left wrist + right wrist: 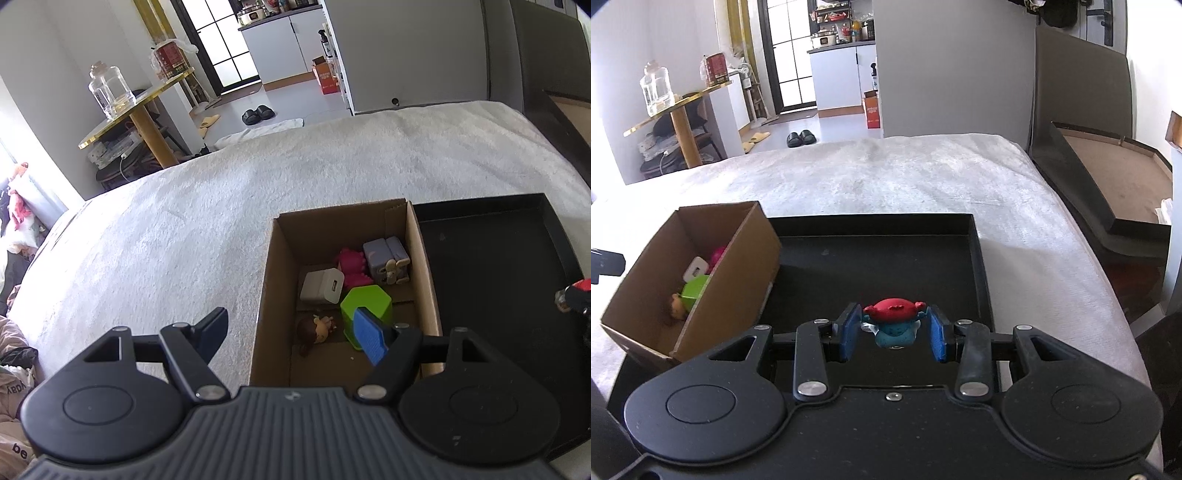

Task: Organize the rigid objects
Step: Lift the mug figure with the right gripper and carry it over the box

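A cardboard box [280, 240] stands on the bed beside a black tray [491, 266]. In the box lie a white charger [325, 286], a pink toy [351, 264], a grey-purple block toy [386, 258], a green hexagonal cup [365, 302] and a small doll [319, 326]. My left gripper [291, 332] is open and empty, above the box's near left wall. In the right wrist view the box [735, 269] and tray [886, 258] show. My right gripper [894, 334] holds its pads either side of a red and blue figurine [894, 323] over the tray, with small gaps visible.
The bed's white blanket [221, 206] spreads far and left of the box. A gold side table [140, 107] with a glass jar [110, 90] stands beyond the bed. A dark headboard and wooden ledge [1108, 177] lie at right.
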A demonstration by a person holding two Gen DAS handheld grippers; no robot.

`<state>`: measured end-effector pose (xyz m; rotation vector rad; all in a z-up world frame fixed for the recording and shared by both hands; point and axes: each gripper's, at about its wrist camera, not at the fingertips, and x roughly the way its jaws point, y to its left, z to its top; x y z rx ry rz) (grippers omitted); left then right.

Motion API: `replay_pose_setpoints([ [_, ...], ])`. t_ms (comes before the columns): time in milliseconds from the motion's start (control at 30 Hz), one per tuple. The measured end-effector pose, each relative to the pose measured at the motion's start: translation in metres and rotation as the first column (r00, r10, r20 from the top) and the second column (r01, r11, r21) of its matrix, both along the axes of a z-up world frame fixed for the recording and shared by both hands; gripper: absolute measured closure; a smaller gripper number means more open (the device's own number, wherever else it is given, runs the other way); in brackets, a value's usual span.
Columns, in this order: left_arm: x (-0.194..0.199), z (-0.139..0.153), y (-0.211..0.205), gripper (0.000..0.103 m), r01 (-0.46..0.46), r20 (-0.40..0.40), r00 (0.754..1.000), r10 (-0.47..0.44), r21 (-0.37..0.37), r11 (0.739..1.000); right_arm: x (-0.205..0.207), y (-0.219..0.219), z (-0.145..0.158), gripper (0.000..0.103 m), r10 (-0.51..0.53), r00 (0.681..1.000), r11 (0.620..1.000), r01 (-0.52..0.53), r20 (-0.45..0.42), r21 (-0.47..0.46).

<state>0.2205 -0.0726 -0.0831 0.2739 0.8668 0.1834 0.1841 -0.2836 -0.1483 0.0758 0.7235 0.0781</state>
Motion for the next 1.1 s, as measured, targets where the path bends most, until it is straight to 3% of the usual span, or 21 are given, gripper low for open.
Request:
replay_pose_setpoints([
  [533,-0.005,0.016,0.042,0.029,-0.055,0.025,0.998,0.057,-0.087,0.995,0.006,0.048,0.043,0.064,0.066,0.997,0.997,-0.063,0.046,-0.052],
  [900,-0.002,0.012,0.077,0.029,-0.116,0.01,0.993,0.118,-0.147,0.982,0.015,0.083,0.054,0.064,0.123,0.992,0.99,-0.119,0.041,-0.079],
  [1100,0.002,0.0,0.089,0.029,-0.134,-0.015,0.991,0.133,-0.189,0.973,0.023,0.103,0.059,0.064,0.16,0.987,0.986,-0.159,0.015,-0.05],
])
